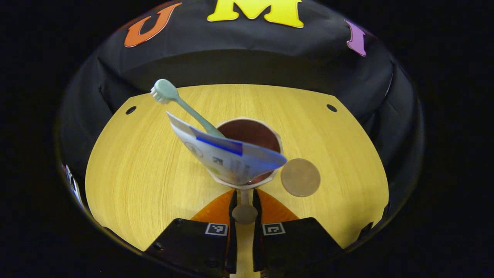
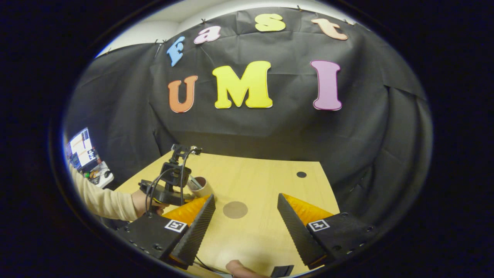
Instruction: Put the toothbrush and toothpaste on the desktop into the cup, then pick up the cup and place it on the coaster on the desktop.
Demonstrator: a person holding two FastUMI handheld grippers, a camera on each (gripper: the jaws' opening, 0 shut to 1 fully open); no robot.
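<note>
A beige cup [image 1: 266, 129] with a dark inside stands mid-table. Out of it lean a pale green toothbrush [image 1: 181, 104], head up to the left, and a white and blue toothpaste tube [image 1: 227, 156]. My left gripper [image 1: 244, 200] is shut on the cup's near side, its fingers almost together. A round brown coaster [image 1: 300, 177] lies flat just right of the cup. In the right gripper view the left gripper [image 2: 170, 185] meets the cup [image 2: 200, 186], and the coaster [image 2: 235, 209] lies beyond my open right gripper [image 2: 247, 227], which hovers with nothing in it.
The wooden table [image 1: 146, 162] has small dark holes near its far corners [image 1: 131, 110] [image 1: 331, 107]. Black cloth walls close in behind and to the sides. A sleeved arm [image 2: 96, 199] holds the left gripper; a monitor [image 2: 81, 148] stands at far left.
</note>
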